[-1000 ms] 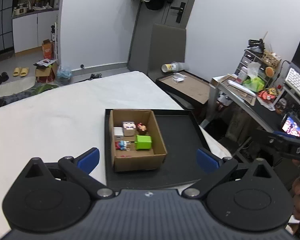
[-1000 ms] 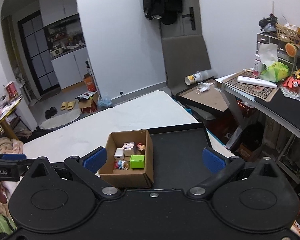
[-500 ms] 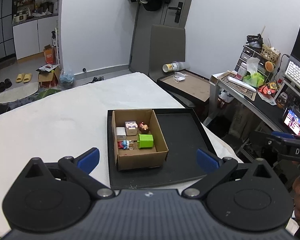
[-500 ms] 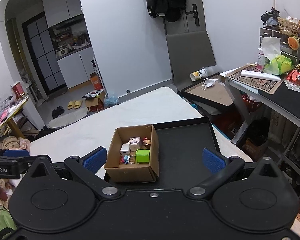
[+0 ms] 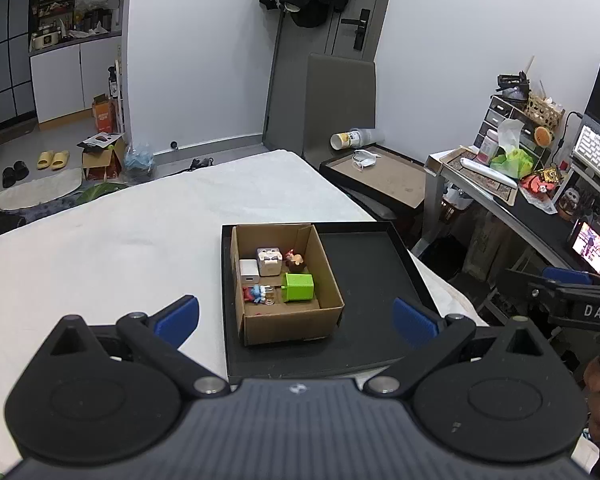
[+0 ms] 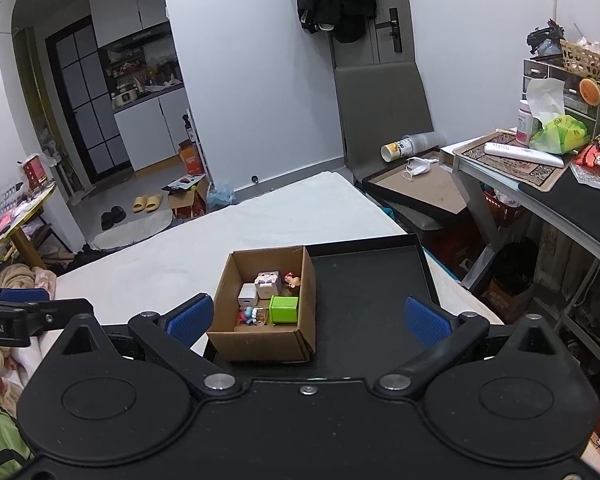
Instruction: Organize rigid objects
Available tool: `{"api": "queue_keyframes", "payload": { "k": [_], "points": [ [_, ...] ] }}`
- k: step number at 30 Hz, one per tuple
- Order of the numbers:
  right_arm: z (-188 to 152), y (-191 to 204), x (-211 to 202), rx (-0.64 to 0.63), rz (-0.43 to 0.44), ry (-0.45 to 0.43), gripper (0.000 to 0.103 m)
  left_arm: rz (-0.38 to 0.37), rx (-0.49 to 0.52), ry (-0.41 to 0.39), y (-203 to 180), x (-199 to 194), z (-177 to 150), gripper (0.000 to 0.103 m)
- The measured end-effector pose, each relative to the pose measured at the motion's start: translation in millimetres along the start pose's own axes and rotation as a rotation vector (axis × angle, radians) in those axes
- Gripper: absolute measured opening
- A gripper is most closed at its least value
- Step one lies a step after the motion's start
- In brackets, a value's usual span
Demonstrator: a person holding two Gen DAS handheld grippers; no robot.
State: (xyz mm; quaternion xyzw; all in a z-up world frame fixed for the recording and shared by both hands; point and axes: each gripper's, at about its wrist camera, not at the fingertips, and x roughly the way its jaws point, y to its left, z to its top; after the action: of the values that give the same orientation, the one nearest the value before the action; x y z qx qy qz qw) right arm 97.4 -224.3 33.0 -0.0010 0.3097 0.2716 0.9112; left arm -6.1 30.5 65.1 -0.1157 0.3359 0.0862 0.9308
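Observation:
A small cardboard box (image 5: pixel 288 320) stands at the left of a black tray (image 5: pixel 364 264) on a white-covered table (image 5: pixel 120 240). Inside lie a green cube (image 5: pixel 298 287), a white charger (image 5: pixel 249 272), a pale cube toy (image 5: pixel 269 262), a brown figure (image 5: pixel 295 261) and a small blue-red toy (image 5: pixel 254 294). The box also shows in the right wrist view (image 6: pixel 260 344), on the tray (image 6: pixel 372 292). My left gripper (image 5: pixel 296 318) and right gripper (image 6: pixel 307 318) are both open and empty, held above and before the box.
A second framed board (image 5: pixel 380 176) with a mask and a tipped cup stands beyond the table. A cluttered desk (image 5: pixel 540 200) with keyboard and phone is at the right. A grey chair (image 6: pixel 380 108) stands by the door. Shoes and boxes lie on the floor at the left.
Both grippers have drawn back and risen from the box, which looks smaller and farther. Both stay open. The objects in the box have not moved.

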Motion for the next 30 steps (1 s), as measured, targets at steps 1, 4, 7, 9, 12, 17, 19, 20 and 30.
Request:
{"api": "queue_keyframes", "payload": {
  "k": [1, 4, 7, 9, 12, 17, 19, 20, 30],
  "points": [
    [0.1, 0.2, 0.2, 0.0, -0.002, 0.001, 0.103, 0.002, -0.001, -0.001, 0.4, -0.5, 0.1, 0.102],
    [0.3, 0.5, 0.4, -0.002, -0.001, 0.0, 0.103, 0.01, 0.0, -0.005, 1.2, -1.1, 0.0, 0.102],
    [0.0, 1.3, 2.6, -0.003, 0.001, 0.007, 0.103, 0.01, -0.006, -0.005, 3.3, -1.5, -0.2, 0.102],
    [0.2, 2.1, 3.4, -0.007, 0.003, 0.007, 0.103, 0.01, -0.007, -0.003, 4.0, -1.2, -0.6, 0.102],
    [0.1, 2.8, 3.7, -0.008, 0.003, 0.009, 0.103, 0.012, -0.002, 0.0, 4.0, -1.3, -1.4, 0.102],
    [0.5, 1.8, 5.3, -0.004, -0.008, 0.011, 0.103, 0.005, -0.002, 0.005, 4.6, -1.5, -2.5, 0.102],
    [-0.2, 0.9, 5.6, 0.0, -0.009, 0.01, 0.103, 0.009, -0.002, 0.008, 4.8, -1.4, -3.2, 0.102],
    [0.2, 1.1, 5.6, -0.001, -0.013, 0.009, 0.103, 0.007, -0.001, 0.008, 4.8, -1.7, -3.2, 0.102],
    [-3.4, -1.5, 8.1, 0.005, -0.009, 0.018, 0.103, 0.007, 0.002, 0.008, 3.9, 0.1, -2.1, 0.102]
  ]
}}
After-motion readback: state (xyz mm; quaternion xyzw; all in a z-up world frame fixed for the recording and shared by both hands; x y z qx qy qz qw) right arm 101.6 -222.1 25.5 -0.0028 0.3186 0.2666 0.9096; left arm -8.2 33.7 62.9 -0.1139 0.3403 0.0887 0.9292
